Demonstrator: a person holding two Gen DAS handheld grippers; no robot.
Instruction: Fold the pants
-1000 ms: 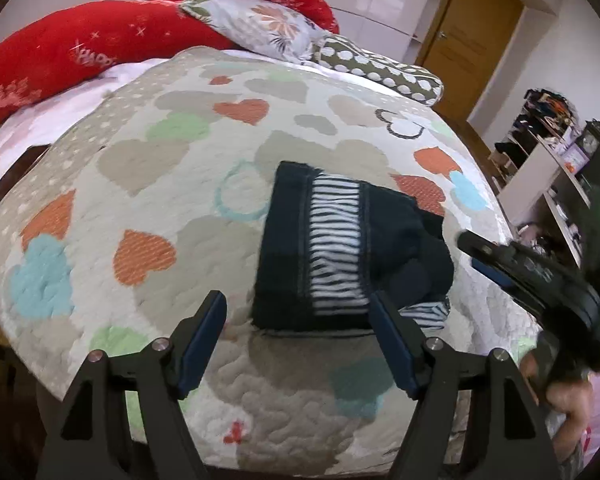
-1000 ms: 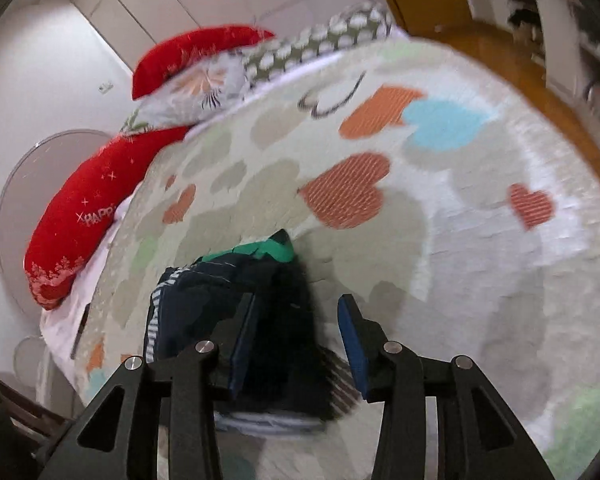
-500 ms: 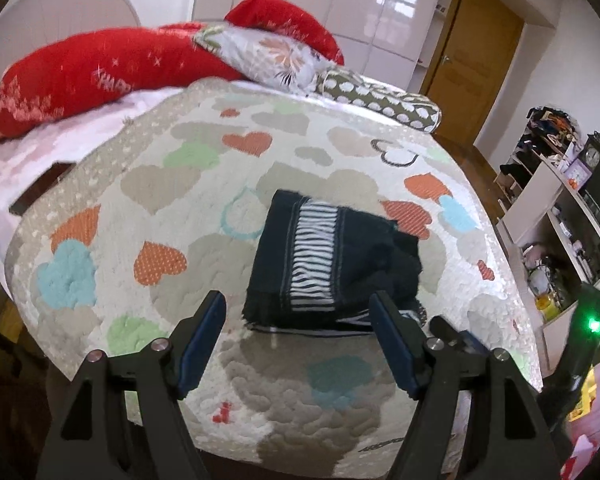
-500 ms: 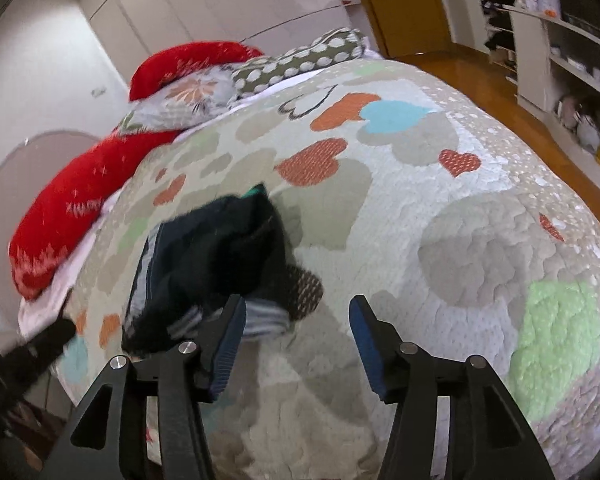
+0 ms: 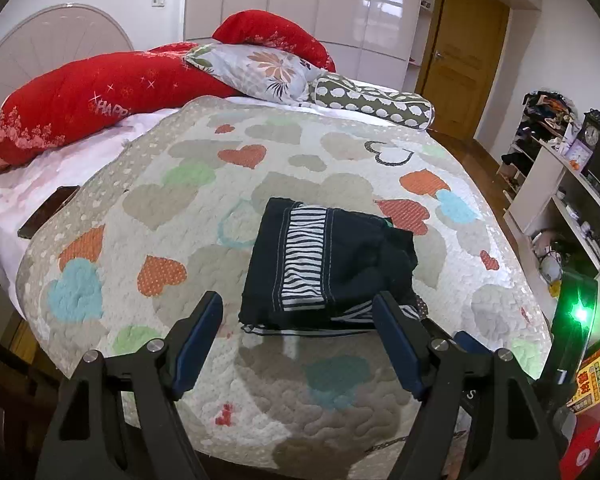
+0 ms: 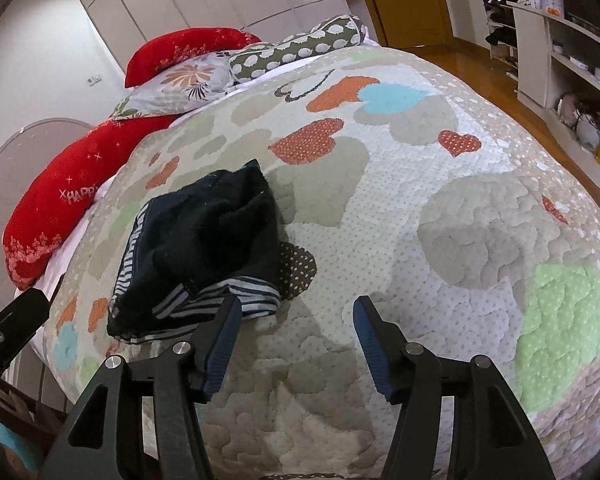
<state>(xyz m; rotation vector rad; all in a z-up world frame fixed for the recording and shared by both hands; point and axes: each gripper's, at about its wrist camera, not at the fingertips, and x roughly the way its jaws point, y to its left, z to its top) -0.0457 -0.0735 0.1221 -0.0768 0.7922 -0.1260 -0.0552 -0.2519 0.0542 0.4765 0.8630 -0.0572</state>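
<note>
Both grippers hang above the quilt (image 5: 340,396) holding nothing. Left gripper (image 5: 300,340) gapes wide; right gripper (image 6: 296,344), jaws just widened, is empty too. Folded dark pants (image 5: 328,268) lie mid-bed, just beyond the fingertips.

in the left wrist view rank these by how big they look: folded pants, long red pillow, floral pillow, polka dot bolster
1. long red pillow, largest, though it lies farther from the camera
2. folded pants, helped by being nearest
3. floral pillow and polka dot bolster look about alike; both lie far back, so I won't rank them
</note>
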